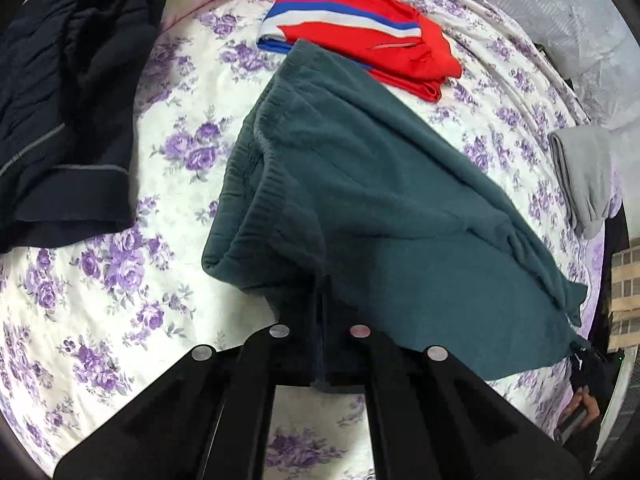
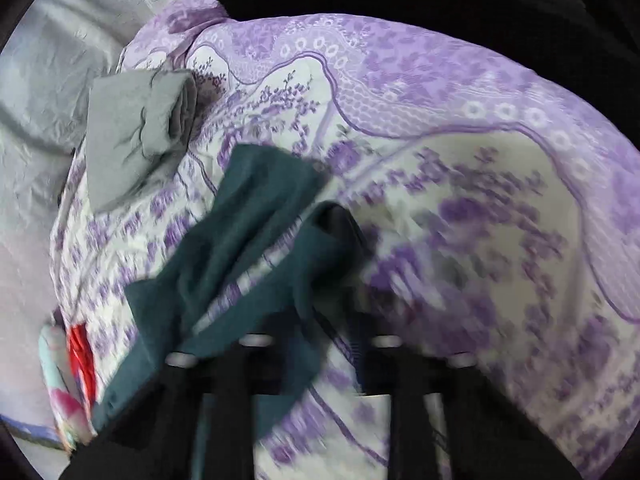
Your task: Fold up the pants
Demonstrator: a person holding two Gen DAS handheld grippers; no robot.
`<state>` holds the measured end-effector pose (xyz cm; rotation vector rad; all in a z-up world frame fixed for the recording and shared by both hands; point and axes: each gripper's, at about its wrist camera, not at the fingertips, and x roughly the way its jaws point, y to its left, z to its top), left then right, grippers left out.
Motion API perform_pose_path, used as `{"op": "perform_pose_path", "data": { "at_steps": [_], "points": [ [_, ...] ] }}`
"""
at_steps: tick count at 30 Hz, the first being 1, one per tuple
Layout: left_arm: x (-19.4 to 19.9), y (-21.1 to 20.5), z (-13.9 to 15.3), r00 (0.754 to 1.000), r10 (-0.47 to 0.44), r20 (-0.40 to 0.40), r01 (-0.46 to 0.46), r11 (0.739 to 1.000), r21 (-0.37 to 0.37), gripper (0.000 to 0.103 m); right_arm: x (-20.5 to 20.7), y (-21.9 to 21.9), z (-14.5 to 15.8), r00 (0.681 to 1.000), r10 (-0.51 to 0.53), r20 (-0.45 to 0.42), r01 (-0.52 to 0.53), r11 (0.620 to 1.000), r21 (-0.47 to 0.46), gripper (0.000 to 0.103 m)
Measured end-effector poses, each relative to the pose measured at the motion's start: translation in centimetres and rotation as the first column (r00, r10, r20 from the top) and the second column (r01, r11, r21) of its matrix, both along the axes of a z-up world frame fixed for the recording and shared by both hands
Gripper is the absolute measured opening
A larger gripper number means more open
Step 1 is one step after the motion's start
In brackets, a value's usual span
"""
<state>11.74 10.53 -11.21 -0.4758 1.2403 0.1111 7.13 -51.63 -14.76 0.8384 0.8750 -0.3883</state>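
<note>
Dark teal fleece pants [image 1: 360,184] lie partly lifted over the floral bedsheet [image 1: 100,280], waistband toward the left. My left gripper [image 1: 322,280] is shut on the pants' near edge, the cloth draping over its fingers. In the blurred right wrist view the pants' leg end [image 2: 248,216] hangs from my right gripper [image 2: 332,216], which is shut on the teal cloth above the bed. The fingertips of both grippers are hidden by fabric.
Folded red pants with blue and white stripes [image 1: 360,28] lie at the back. Dark navy clothes [image 1: 68,112] are piled at the left. A folded grey garment [image 1: 580,176] [image 2: 136,136] lies near the bed's right edge, beside a grey wall.
</note>
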Motion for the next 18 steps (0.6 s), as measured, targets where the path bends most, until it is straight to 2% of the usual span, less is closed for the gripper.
{"op": "perform_pose_path", "data": {
  "at_steps": [2,4,6,9,12,15,18],
  "points": [
    [0.0,0.3,1.2,0.999,0.022,0.028,-0.021,1.0,-0.015,0.0,-0.7,-0.3,1.9,0.999,0.011,0.045,-0.011,1.0,-0.005,0.002],
    [-0.4,0.3,3.6,0.998,0.015,0.058,-0.017,0.999,0.047,0.0,-2.0,-0.4,5.0,0.992,0.059,0.111,-0.057,0.998,-0.02,0.002],
    [-1.5,0.3,6.2,0.995,-0.017,0.099,0.01,0.997,0.074,0.0,-5.1,-0.4,7.8,0.98,0.115,0.164,-0.112,0.993,-0.024,0.002],
    [-3.6,1.6,7.4,0.994,-0.012,0.11,0.006,0.998,0.055,0.0,-8.9,-0.5,9.2,0.974,0.159,0.162,-0.152,0.987,-0.057,0.002],
    [-6.1,3.0,7.2,0.996,0.009,0.092,-0.013,0.999,0.046,0.0,-12.9,-1.8,7.7,0.984,0.147,0.098,-0.146,0.989,-0.017,0.002],
    [-9.2,4.4,6.1,0.999,0.018,0.051,-0.021,0.999,0.047,0.0,-15.6,-2.0,4.7,0.982,0.186,-0.016,-0.186,0.983,0.012,0.002],
    [-11.4,5.2,2.7,0.999,0.003,-0.044,-0.001,0.999,0.05,0.001,-17.4,-2.0,0.4,0.972,0.171,-0.161,-0.165,0.985,0.046,0.004]
  ]
}}
